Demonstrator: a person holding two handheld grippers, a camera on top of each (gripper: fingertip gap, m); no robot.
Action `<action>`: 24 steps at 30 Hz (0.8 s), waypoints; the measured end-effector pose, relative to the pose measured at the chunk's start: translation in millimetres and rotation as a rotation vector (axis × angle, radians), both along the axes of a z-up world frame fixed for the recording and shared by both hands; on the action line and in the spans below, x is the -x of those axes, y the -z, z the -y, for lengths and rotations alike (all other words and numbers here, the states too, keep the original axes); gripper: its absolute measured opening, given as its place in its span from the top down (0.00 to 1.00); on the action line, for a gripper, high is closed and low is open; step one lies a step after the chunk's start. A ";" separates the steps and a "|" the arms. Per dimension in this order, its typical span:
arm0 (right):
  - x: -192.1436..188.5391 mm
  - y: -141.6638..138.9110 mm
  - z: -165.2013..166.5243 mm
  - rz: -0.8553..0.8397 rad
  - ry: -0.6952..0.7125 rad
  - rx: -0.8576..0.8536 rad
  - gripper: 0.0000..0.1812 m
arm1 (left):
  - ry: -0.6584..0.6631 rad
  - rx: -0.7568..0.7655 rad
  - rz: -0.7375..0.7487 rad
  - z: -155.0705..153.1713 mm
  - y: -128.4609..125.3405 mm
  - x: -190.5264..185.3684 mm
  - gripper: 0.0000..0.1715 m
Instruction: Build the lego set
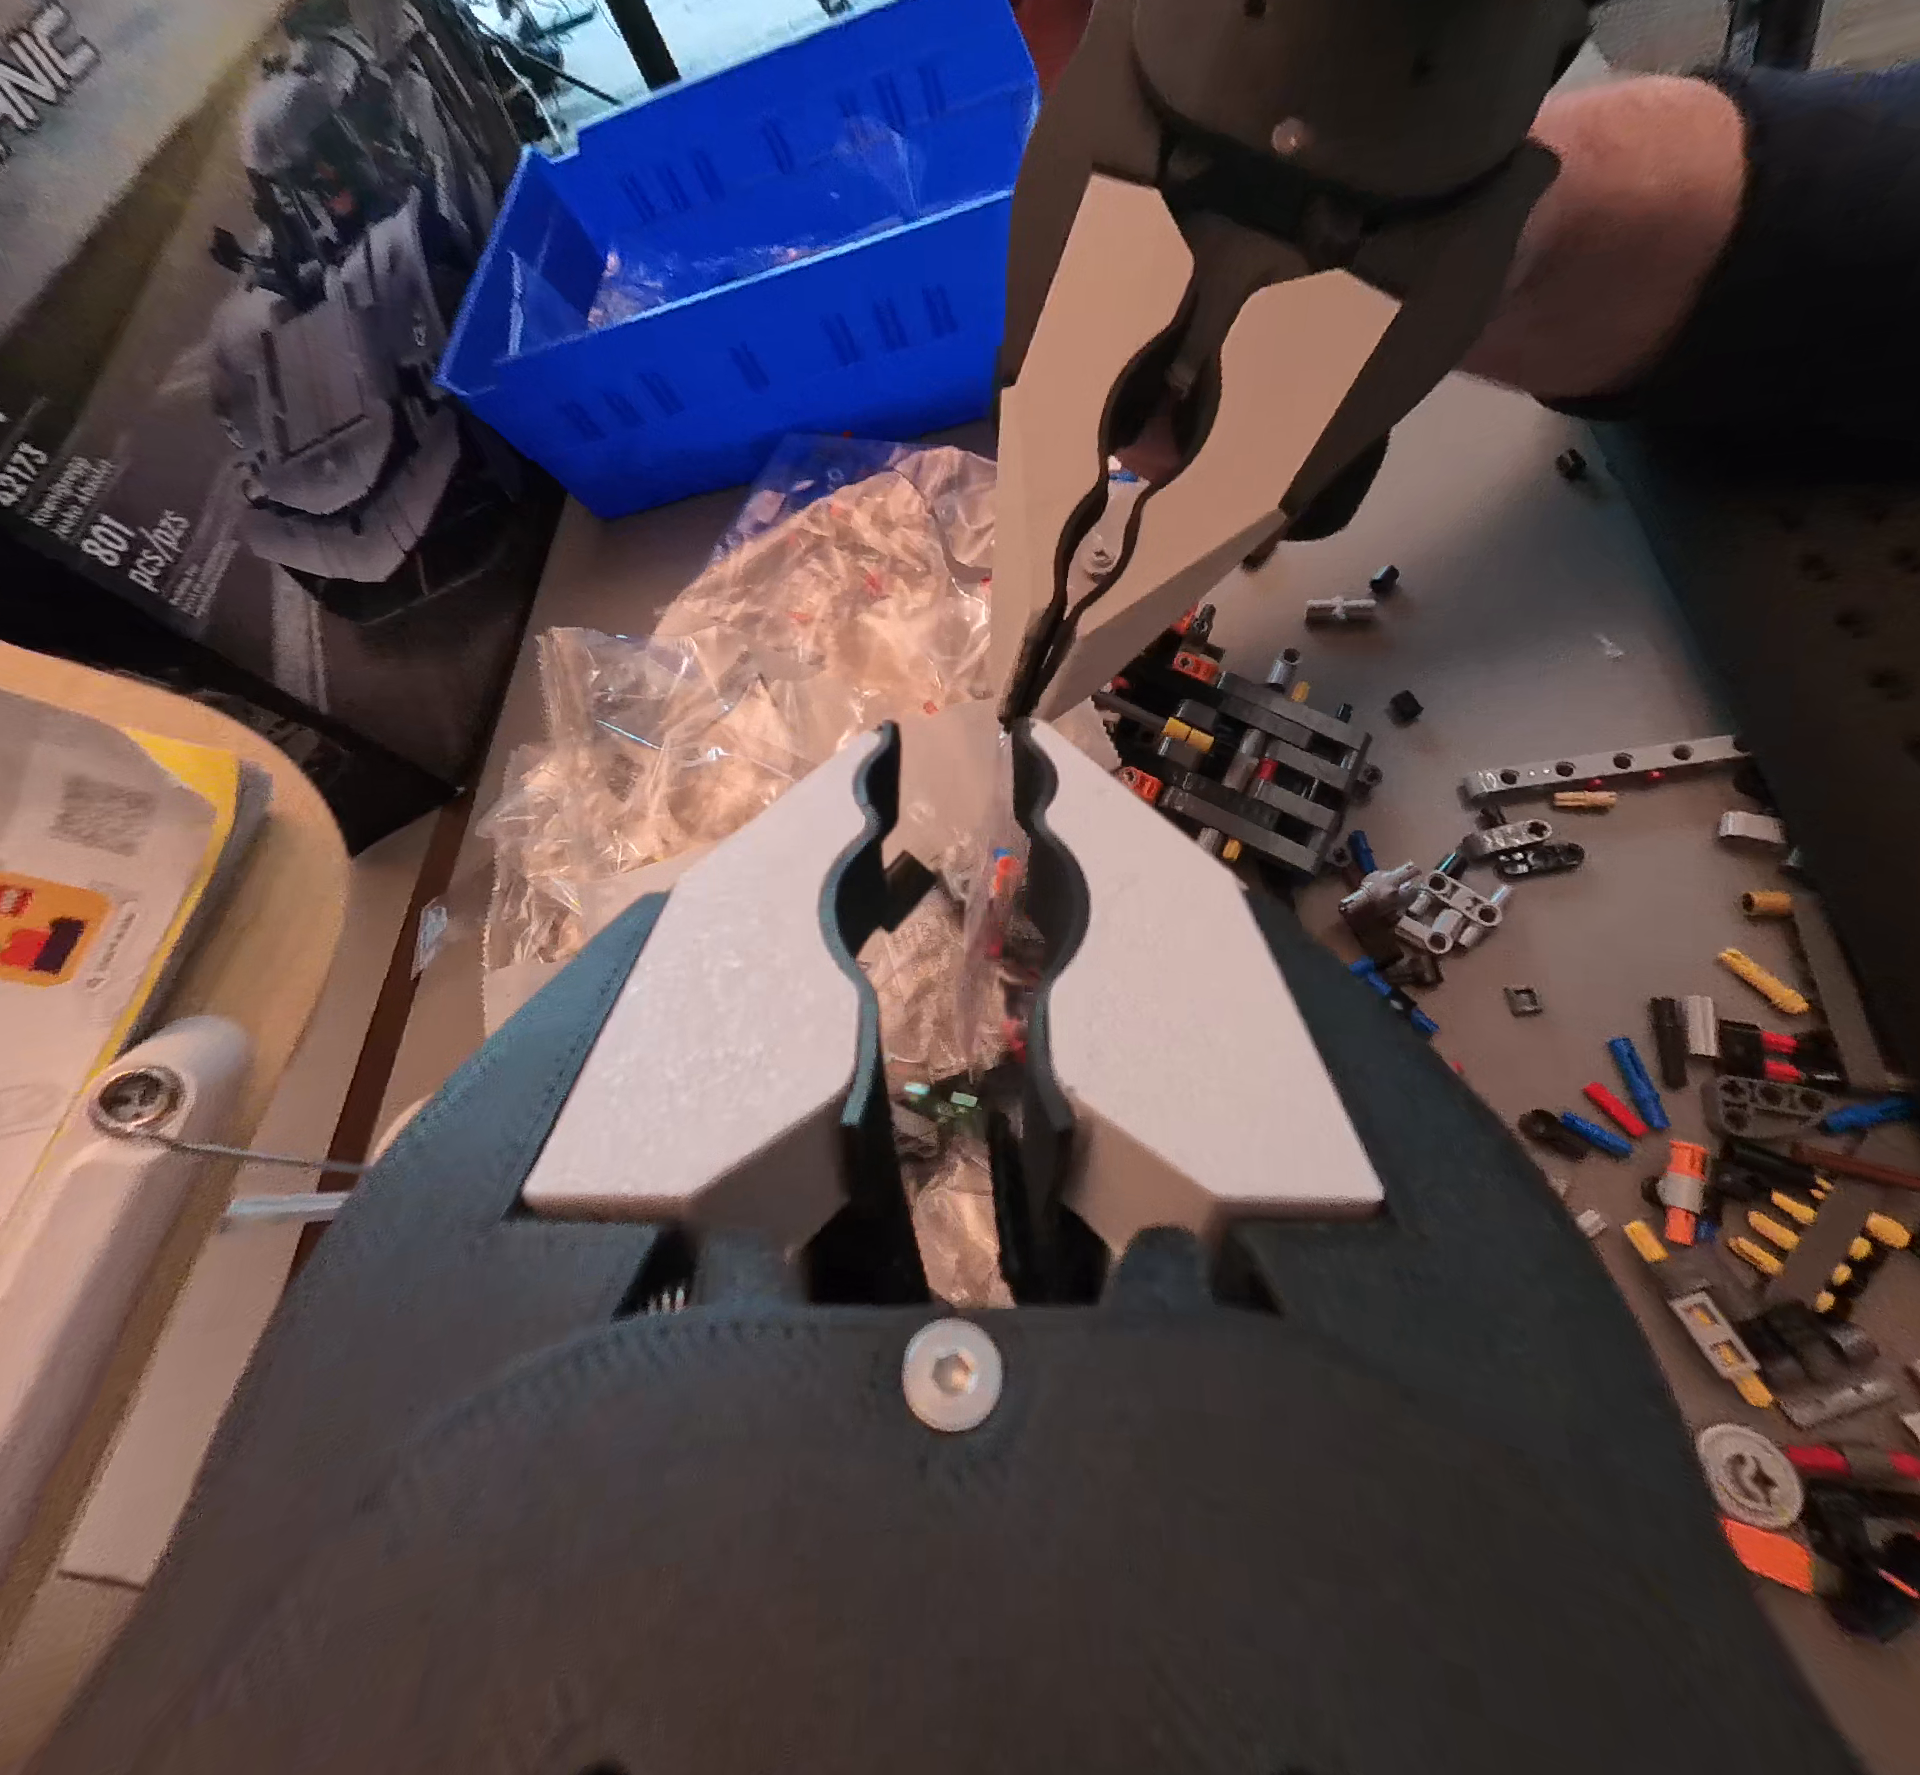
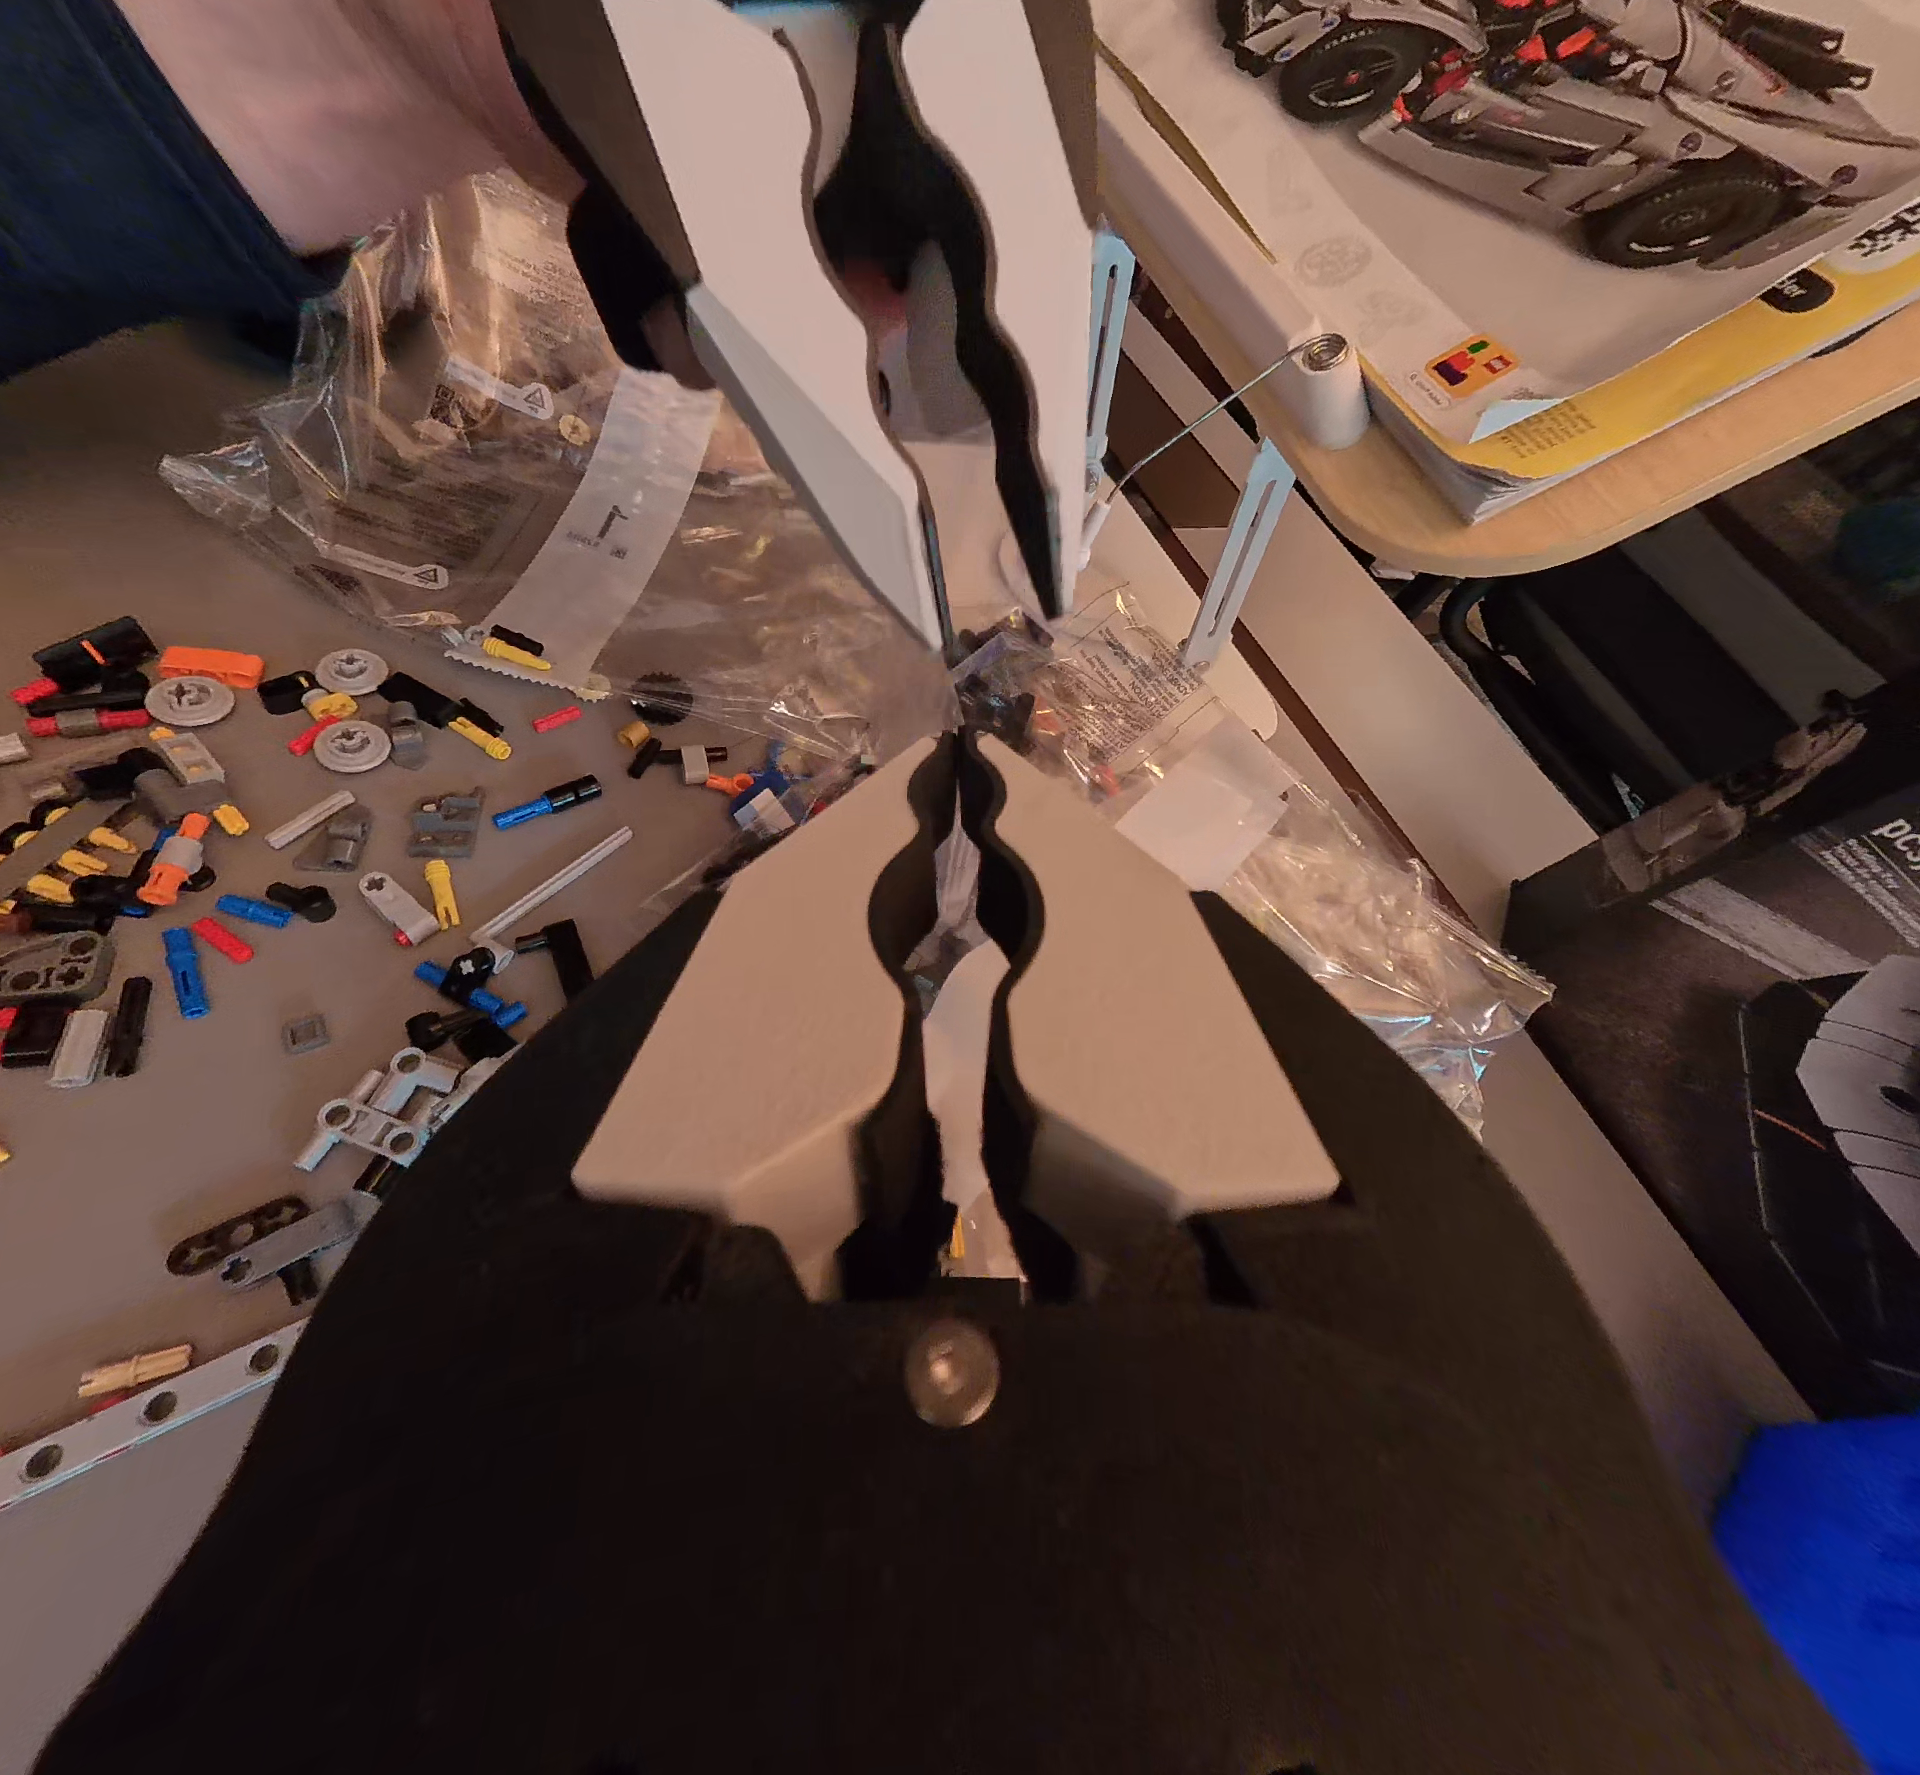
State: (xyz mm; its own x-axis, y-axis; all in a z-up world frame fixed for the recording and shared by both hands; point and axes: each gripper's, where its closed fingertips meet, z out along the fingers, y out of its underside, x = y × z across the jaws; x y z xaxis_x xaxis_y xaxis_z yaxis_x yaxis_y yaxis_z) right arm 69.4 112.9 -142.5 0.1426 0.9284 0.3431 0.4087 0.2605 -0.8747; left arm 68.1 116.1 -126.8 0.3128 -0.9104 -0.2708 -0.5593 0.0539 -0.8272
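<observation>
Our two wrist views face each other, close above the bench (image 1: pixel 1538 499); both share the plastic bag (image 2: pixel 1101 717).

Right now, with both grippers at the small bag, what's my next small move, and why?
Probably close the left gripper on the bag. The right gripper already pinches its edge, while the left's jaws stand apart around the film beside it; both likely need a hold to tear it open.
</observation>
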 end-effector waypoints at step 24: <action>1.6 1.4 2.7 0.006 -0.012 0.004 1.00 | 0.015 0.045 -0.140 0.4 32.9 -4.2 0.97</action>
State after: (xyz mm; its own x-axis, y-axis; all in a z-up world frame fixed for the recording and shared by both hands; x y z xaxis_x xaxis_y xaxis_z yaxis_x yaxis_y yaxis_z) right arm 67.9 110.3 -143.9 0.1293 0.9313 0.3406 0.4103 0.2625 -0.8734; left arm 72.3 115.8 -159.7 0.2613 -0.9269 -0.2694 -0.6692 0.0272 -0.7426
